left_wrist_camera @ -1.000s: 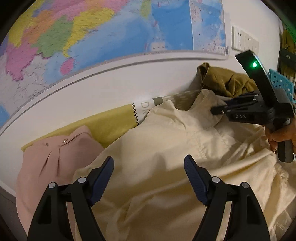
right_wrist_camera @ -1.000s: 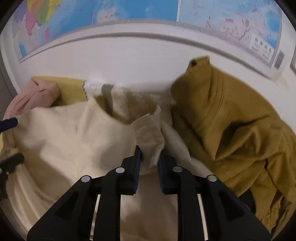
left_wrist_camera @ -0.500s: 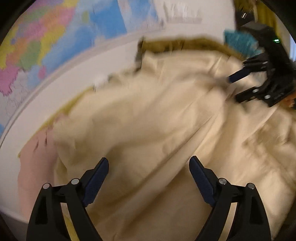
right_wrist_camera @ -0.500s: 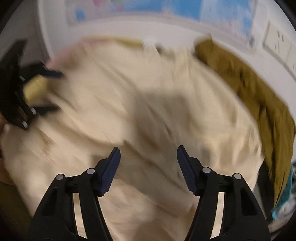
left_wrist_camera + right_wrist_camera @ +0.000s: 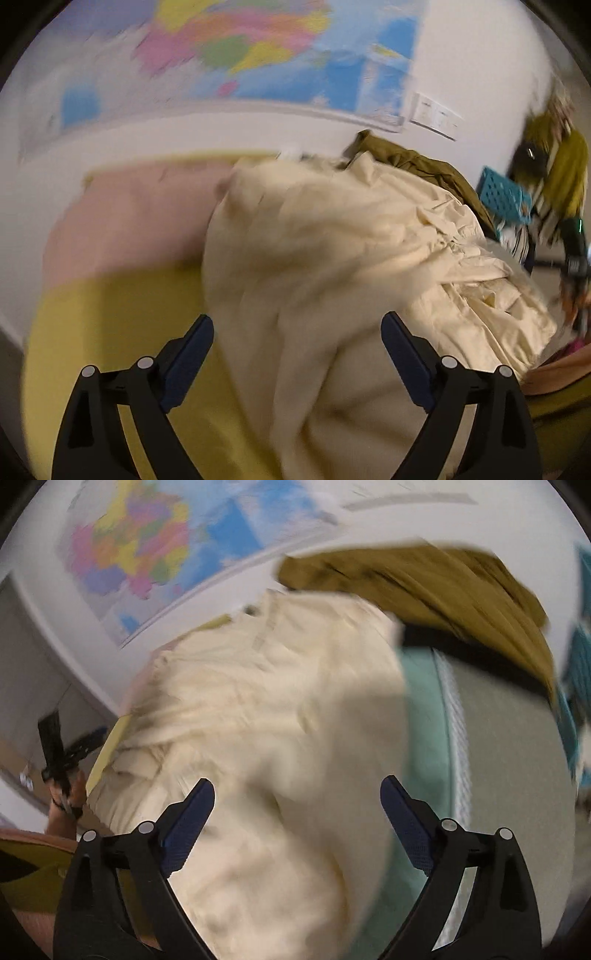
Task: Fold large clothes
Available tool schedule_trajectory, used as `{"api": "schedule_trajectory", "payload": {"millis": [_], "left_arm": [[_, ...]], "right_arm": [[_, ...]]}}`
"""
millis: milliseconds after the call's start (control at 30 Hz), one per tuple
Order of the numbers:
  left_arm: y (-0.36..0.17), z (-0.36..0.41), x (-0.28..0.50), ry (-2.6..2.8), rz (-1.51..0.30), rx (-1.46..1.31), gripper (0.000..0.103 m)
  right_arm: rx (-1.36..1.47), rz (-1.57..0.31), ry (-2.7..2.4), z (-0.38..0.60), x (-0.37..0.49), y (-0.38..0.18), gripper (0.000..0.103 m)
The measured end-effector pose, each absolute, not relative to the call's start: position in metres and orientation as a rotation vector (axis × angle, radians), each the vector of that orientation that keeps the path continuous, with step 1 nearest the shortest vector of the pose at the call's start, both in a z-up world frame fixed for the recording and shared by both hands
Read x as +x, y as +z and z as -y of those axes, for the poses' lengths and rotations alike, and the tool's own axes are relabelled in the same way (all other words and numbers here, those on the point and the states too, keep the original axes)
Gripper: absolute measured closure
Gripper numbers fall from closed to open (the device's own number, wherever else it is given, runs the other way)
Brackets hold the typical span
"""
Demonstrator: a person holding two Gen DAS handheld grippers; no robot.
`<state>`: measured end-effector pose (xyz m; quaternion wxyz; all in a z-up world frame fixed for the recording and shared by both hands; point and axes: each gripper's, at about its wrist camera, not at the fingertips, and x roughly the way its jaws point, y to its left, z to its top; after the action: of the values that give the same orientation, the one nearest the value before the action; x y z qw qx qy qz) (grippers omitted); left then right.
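Both views motion-blurred; fabric detail poor. Cream garment [image 5: 332,258] lies bunched, lower edge cut off by the frame. Left gripper [image 5: 297,360] jaws spread wide, having just opened a little more, above the cream garment, gripping nothing. Right gripper [image 5: 297,814] jaws have just been opening, now wide, empty above it. Left view only: pink garment [image 5: 129,221] and yellow sheet [image 5: 110,325] left of it. Right view only: teal cushion [image 5: 424,738] right of it. Olive garment [image 5: 424,579] behind, partly covered.
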<state>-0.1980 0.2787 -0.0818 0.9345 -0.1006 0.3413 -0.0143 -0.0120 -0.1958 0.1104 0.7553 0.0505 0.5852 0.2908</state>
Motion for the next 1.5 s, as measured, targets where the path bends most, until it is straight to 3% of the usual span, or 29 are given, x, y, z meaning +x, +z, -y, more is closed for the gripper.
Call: {"api": "schedule_trajectory", "payload": {"millis": [333,400,700,767,833,900,933,967,1067,1167,1267,1500], "left_arm": [[-0.133,-0.261,-0.234,-0.146,-0.849,-0.358,0.012],[-0.135,-0.257,-0.234,-0.177,-0.831,-0.387,0.007],[-0.138,-0.215,-0.234,-0.354,-0.842,-0.399,0.007],[-0.139,-0.217,-0.230,-0.363,-0.835,-0.445,0.007],[-0.139,-0.220,-0.226,-0.352,-0.831,-0.490,0.008],[-0.139,-0.225,-0.222,-0.334,-0.836,-0.515,0.022],[-0.139,-0.228,-0.222,-0.326,-0.836,-0.537,0.025],[-0.141,-0.234,-0.222,-0.314,-0.833,-0.581,0.035],[-0.144,-0.251,-0.226,-0.275,-0.829,-0.670,0.066],[-0.133,-0.248,-0.230,-0.234,-0.815,-0.631,0.079],[-0.106,-0.241,-0.238,-0.234,-0.759,-0.585,0.085],[-0.060,-0.252,-0.266,-0.254,-0.640,-0.560,0.087]], "right_arm": [[0.312,-1.365,0.652,0.230,-0.063,0.074,0.010],[0.330,-1.376,0.700,0.224,-0.069,0.074,0.008],[0.394,-1.383,0.895,0.192,-0.085,0.069,0.006],[0.400,-1.388,0.944,0.184,-0.088,0.069,0.009],[0.440,-1.390,0.970,0.179,-0.088,0.066,0.023],[0.486,-1.399,0.957,0.179,-0.085,0.062,0.047],[0.507,-1.396,0.957,0.182,-0.086,0.061,0.052],[0.528,-1.388,0.955,0.186,-0.086,0.061,0.061],[0.577,-1.365,0.951,0.191,-0.087,0.062,0.073],[0.590,-1.332,0.956,0.190,-0.086,0.073,0.080],[0.559,-1.231,0.984,0.187,-0.084,0.104,0.084],[0.528,-1.081,1.050,0.181,-0.084,0.160,0.085]]}}
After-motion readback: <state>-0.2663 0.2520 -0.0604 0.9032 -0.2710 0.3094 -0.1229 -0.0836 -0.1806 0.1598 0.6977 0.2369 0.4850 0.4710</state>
